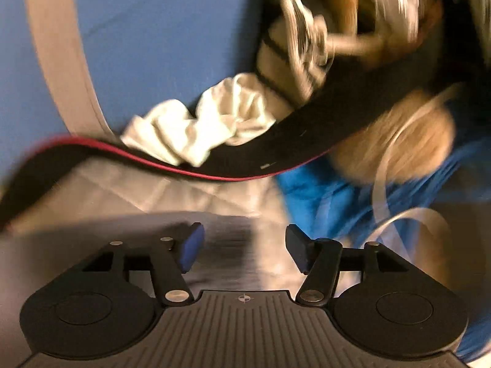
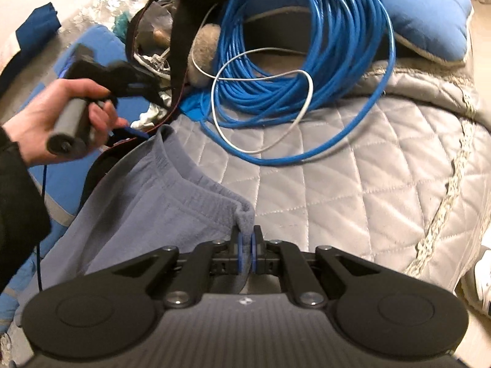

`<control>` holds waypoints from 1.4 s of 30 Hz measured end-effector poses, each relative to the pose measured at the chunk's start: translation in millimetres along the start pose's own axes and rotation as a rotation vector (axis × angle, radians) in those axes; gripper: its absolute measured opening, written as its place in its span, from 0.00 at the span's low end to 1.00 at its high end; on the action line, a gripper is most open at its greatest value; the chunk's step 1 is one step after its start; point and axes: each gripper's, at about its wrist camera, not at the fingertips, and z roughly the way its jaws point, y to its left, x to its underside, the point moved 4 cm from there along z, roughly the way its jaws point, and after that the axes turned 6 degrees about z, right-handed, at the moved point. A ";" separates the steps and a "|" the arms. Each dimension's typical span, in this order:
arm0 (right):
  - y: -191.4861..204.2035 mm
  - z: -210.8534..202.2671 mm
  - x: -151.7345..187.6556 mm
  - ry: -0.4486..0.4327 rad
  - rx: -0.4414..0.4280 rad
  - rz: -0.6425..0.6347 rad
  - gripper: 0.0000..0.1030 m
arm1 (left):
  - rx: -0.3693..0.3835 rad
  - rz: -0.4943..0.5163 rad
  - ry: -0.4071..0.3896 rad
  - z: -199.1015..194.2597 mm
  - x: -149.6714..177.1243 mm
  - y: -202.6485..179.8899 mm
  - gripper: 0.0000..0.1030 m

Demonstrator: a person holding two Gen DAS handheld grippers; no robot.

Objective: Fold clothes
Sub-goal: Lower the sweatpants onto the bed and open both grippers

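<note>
A corner of the grey-blue fleece garment (image 2: 147,202) is pinched between the blue pads of the right gripper (image 2: 246,250), whose jaws are clenched on the fabric at the very front of the right wrist view. From that held corner the garment is spread leftward and away over the quilted grey bedspread (image 2: 353,184), its ribbed band curving along the edge nearest the middle of the bed. Left of the garment and above it, the left gripper (image 1: 244,247) is held in the person's left hand (image 2: 46,116), wrapped around the grey handle; a black sleeve (image 2: 18,214) is seen at the wrist. In the left wrist view its jaws are spread apart and nothing is held between the pads; only blurred grey fabric is seen under them.

Beyond the garment, on the bedspread, a large coil of blue cable (image 2: 307,46) is laid, and a thin white cable (image 2: 264,92) is looped across it. Just left of the coil, a pale furry object (image 2: 205,52) is pressed against a dark bag with a red-piped edge (image 2: 181,61). A crumpled white cloth (image 1: 199,122) is tucked against that edge, just past the garment's far corner. A blue cushion (image 2: 429,15) is lying behind the coil, at the far right. On the far left of the garment, blue fabric with a grey stripe (image 2: 58,184) is visible beside the bedspread.
</note>
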 end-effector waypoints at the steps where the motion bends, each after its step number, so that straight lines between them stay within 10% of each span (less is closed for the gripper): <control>1: 0.7 -0.9 0.3 0.000 0.001 -0.002 0.06 | 0.080 -0.035 -0.004 -5.5 1.3 1.3 0.62; 4: 3.2 -4.6 -0.5 0.004 0.018 -0.016 0.20 | 0.239 -0.019 -0.022 -26.1 11.7 -3.1 0.73; 6: 6.5 -13.5 0.0 -0.011 0.027 -0.023 0.68 | 0.231 0.027 -0.078 -46.2 24.6 -4.9 0.75; 8: 10.4 -24.6 0.8 -0.033 0.035 -0.028 0.85 | 0.242 0.052 -0.125 -71.1 39.4 -5.7 0.75; 22: 120.1 -110.7 41.5 -0.104 -0.115 -0.154 1.00 | 0.025 0.440 -0.438 -295.6 184.2 43.3 0.76; 33: 230.9 -162.4 97.6 -0.097 -0.266 -0.342 1.00 | -0.051 0.320 -0.603 -442.9 249.0 153.6 0.80; 42: 256.5 -185.4 118.6 -0.089 -0.328 -0.396 1.00 | -0.091 0.231 -0.639 -463.4 261.1 209.3 0.81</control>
